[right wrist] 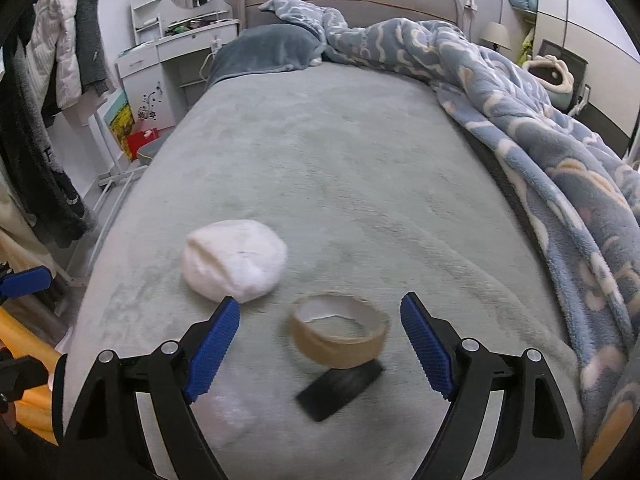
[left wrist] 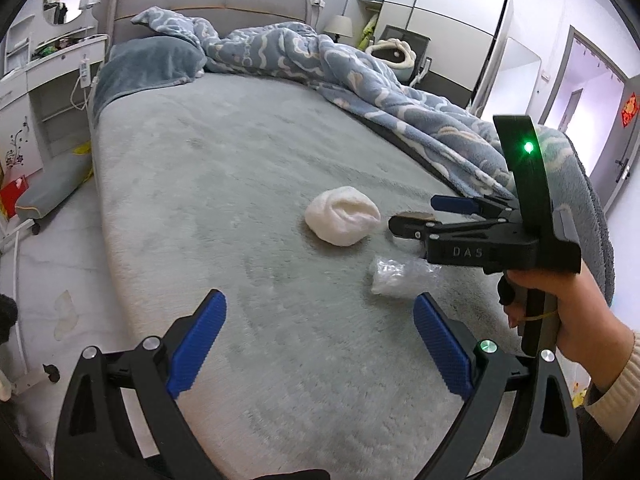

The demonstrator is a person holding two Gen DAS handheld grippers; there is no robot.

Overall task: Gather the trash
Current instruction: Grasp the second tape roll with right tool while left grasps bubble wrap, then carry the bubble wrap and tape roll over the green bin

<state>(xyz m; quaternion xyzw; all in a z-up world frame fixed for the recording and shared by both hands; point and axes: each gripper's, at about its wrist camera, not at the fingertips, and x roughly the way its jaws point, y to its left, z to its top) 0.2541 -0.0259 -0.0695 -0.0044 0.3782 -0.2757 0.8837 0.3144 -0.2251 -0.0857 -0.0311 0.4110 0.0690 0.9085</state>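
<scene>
Grey bed (right wrist: 340, 168) held the trash near its foot edge. Right claw (right wrist: 320, 344) stood wide and empty, with the tape ring (right wrist: 340, 334) lying flat right between its fingers. Left claw (left wrist: 318, 344), wide too, was farther off.

one white bundle (right wrist: 234, 265), one tape roll (right wrist: 340, 330), one plastic wrapper (left wrist: 394, 276), one black card (right wrist: 340, 390)
</scene>
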